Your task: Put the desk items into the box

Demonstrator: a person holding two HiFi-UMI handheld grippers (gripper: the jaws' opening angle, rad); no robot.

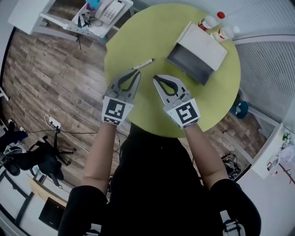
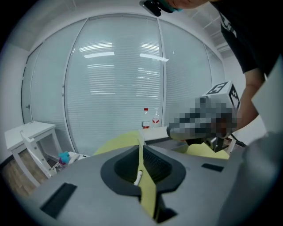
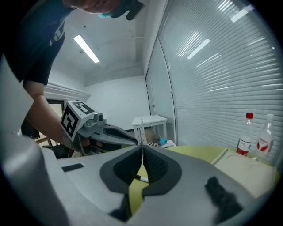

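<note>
A white marker pen (image 1: 144, 63) lies on the round yellow-green table (image 1: 156, 32), left of an open white box with a grey inside (image 1: 197, 54). My left gripper (image 1: 136, 73) is shut with nothing in it, its tips just short of the pen's near end. The right gripper (image 1: 156, 79) hovers beside it, shut and empty too. In the left gripper view the pen (image 2: 138, 176) shows below the closed jaws of the left gripper (image 2: 140, 148). In the right gripper view the right gripper (image 3: 142, 148) points past the left gripper (image 3: 108, 133), with the box (image 3: 241, 167) at the right.
Two clear bottles with red and white caps (image 1: 209, 20) (image 1: 227, 32) stand behind the box at the table's far edge. A white side table with a phone (image 1: 109, 11) stands beyond the table at the left. Wooden floor and a black stand (image 1: 44, 156) lie to the left.
</note>
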